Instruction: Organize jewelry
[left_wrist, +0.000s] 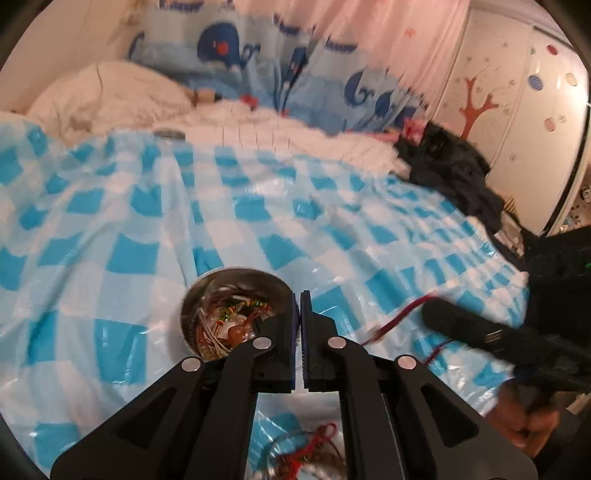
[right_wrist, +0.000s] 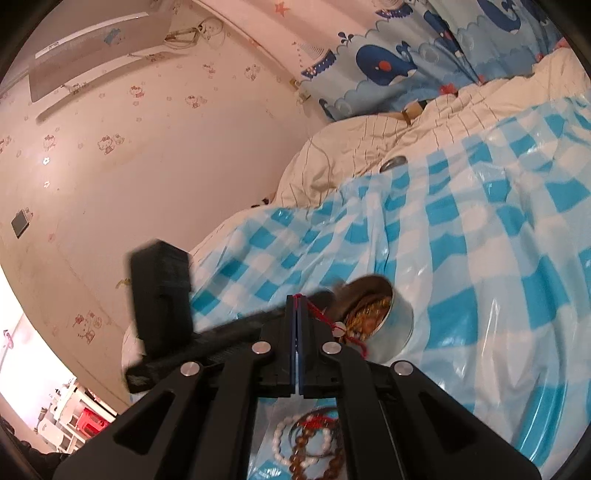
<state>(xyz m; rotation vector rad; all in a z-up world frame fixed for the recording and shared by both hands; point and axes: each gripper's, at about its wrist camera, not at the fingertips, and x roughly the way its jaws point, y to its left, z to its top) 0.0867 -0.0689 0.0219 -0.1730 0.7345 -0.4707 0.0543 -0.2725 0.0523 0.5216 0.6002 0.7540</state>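
At the lower centre of the right wrist view, the right gripper (right_wrist: 297, 297) pinches a limp, light red cord bracelet (right_wrist: 334, 325) beside the round metal tin (right_wrist: 393, 325) of jewelry, best held by its cord, while the left gripper (left_wrist: 298, 295) sits nearly closed, empty.

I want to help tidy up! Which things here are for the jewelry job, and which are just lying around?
For the job:
- round metal tin of jewelry
- thin red string bracelet, pinched in the right gripper
- loose bead bracelets

Just lying around:
- black clothing heap
- white duvet
- whale-print curtain
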